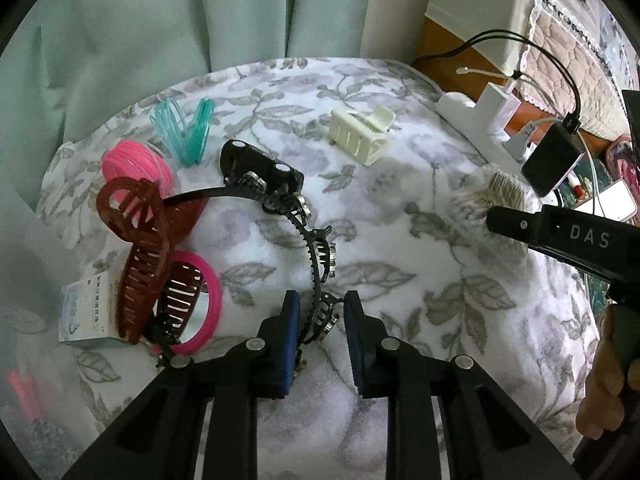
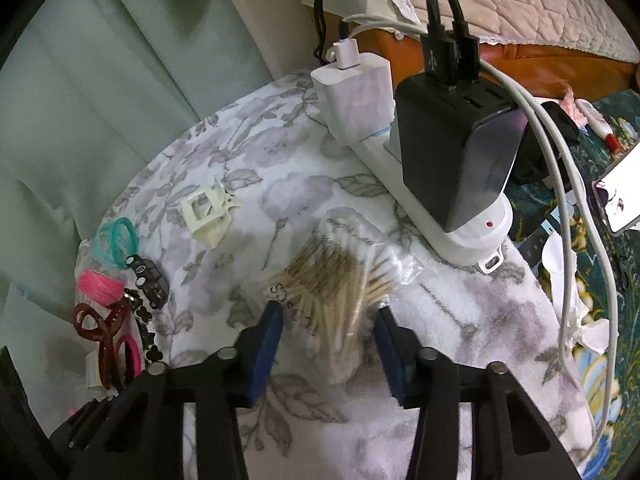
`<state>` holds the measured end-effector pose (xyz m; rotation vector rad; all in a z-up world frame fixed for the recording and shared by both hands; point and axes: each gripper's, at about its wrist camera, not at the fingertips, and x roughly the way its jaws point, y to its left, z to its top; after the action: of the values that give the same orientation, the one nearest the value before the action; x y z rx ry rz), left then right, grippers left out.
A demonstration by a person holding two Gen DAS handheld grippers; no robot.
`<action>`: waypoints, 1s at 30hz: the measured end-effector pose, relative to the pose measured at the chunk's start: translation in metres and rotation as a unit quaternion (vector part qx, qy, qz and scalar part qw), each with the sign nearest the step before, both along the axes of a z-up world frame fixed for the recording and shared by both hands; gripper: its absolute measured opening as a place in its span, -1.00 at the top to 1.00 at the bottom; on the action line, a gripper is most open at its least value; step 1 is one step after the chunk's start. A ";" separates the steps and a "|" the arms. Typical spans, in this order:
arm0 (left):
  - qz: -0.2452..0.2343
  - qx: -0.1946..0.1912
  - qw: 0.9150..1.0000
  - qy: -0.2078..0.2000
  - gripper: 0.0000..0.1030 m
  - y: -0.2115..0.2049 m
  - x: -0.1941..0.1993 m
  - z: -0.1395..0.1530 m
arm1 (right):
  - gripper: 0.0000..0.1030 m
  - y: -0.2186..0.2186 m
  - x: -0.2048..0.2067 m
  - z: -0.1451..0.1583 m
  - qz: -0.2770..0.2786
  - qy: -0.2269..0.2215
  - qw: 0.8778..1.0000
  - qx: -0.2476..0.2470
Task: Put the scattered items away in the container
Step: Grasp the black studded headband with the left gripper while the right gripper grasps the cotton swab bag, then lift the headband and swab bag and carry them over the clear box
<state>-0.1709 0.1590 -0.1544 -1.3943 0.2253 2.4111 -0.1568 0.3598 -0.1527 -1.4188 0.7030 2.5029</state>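
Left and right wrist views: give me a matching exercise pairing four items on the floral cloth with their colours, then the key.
Items:
1. Toothed plastic headband with metal studs
2. Boxy plastic hair clip
3. Large curved plastic claw clip
4. Spiral coil hair ties by the curtain

Colours:
A. teal
B. black
C. cream
D. dark red

Pairs: 1-B, 2-C, 3-D, 4-A

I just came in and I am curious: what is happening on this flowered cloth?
A person is tidying hair accessories with two handheld claws. The left claw is open around the black toothed headband, not yet closed on it. The right claw is open around the bag of cotton swabs. The cream hair clip and dark red claw clip lie untouched.
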 end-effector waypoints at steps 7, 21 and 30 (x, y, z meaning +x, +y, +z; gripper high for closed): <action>0.004 0.005 1.000 0.011 0.57 -0.003 0.006 0.011 | 0.21 -0.003 0.007 0.012 0.006 0.016 1.000 0.001; 0.010 0.014 0.999 0.050 0.67 -0.008 0.026 0.047 | 0.32 -0.012 0.029 0.048 0.022 0.054 0.998 0.002; 0.006 0.032 0.996 0.083 0.73 -0.012 0.047 0.077 | 0.32 -0.023 0.049 0.081 0.033 0.086 0.996 0.012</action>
<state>-0.1237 0.1469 -0.0774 -1.1730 0.1800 2.5232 -0.1076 0.3371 -0.0716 -1.2497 0.6638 2.6993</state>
